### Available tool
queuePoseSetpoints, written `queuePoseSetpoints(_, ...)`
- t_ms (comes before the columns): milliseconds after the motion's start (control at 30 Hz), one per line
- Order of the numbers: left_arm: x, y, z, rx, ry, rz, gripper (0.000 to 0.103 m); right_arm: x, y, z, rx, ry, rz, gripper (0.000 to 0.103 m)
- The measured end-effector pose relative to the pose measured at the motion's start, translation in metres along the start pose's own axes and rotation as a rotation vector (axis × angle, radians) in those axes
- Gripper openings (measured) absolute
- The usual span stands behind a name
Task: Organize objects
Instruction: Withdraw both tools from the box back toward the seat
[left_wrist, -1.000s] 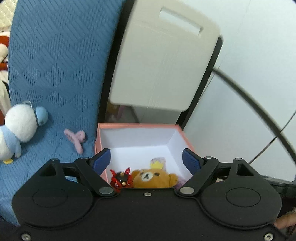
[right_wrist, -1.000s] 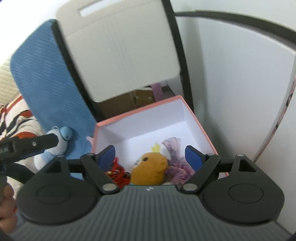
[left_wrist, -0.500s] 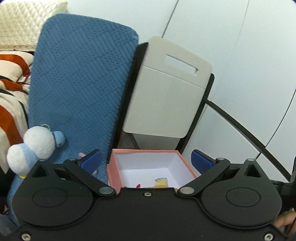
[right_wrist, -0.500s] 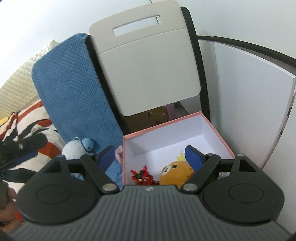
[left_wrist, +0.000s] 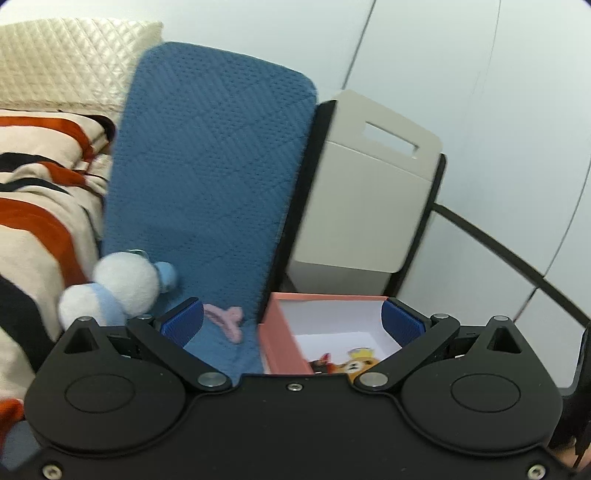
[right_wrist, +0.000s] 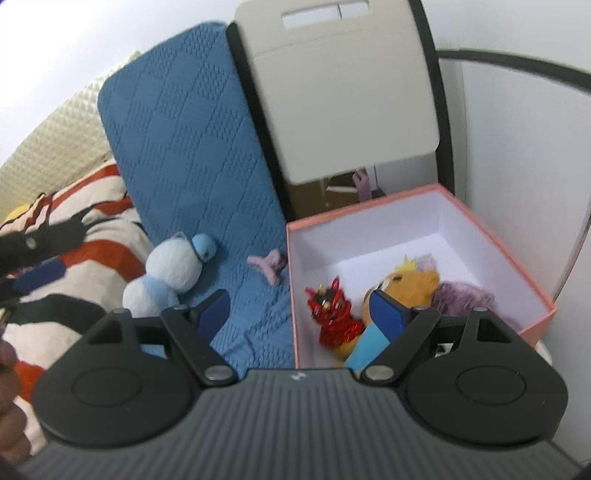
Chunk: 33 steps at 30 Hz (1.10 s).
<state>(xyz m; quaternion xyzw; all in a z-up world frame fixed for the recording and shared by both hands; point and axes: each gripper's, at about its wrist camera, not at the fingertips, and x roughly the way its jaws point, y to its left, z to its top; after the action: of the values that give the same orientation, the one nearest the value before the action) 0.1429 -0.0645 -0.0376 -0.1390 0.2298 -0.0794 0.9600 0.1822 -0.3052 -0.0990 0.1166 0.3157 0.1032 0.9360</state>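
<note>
left wrist: forward, angled down | right wrist: same | shared: pink box (left_wrist: 282, 345) (right_wrist: 491, 254), blue mat (left_wrist: 207, 177) (right_wrist: 184, 155)

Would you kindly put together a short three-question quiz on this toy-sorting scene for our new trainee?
1. True or false: the pink box already holds the red devil toy, the orange bear and a purple fluffy toy.
2. Which two items lie on the blue mat outside the box?
A. white-and-blue plush and pink hair clip
B. a yellow duck and a green ball
C. a book and a cup
3. Fill in: both the left claw and the right claw are ____ and hold nothing.

Key: 1 true; 2 A; 3 open.
</note>
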Motion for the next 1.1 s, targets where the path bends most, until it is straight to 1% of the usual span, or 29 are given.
queuePoseSetpoints(200,-0.014,0.022,-0.015,0.017,-0.014,0.068,0.103,0.01,0.014,-0.029,-0.029,0.017,0.029,0.084)
queuePoseSetpoints(367,-0.014,0.031,-0.027,0.013,0.009,0.097,0.103,0.016,0.031,-0.043,-0.071,0.038,0.064,0.084)
queuePoseSetpoints(500,-0.012,0.036,-0.037,0.003,0.027,0.111,0.103,0.02,0.041,-0.048,-0.091,0.043,0.078,0.084)
queuePoseSetpoints(633,-0.01,0.04,-0.042,0.016,0.038,0.139,0.103,0.025,0.046,-0.052,-0.096,0.053,0.081,0.084)
queuePoseSetpoints(900,-0.014,0.052,-0.041,-0.013,0.033,0.16,0.103,0.031,0.049,-0.055,-0.089,0.059,0.081,0.084)
queuePoseSetpoints(1100,-0.01,0.058,-0.041,-0.016,0.048,0.179,0.103,0.037,0.051,-0.057,-0.091,0.069,0.077,0.084)
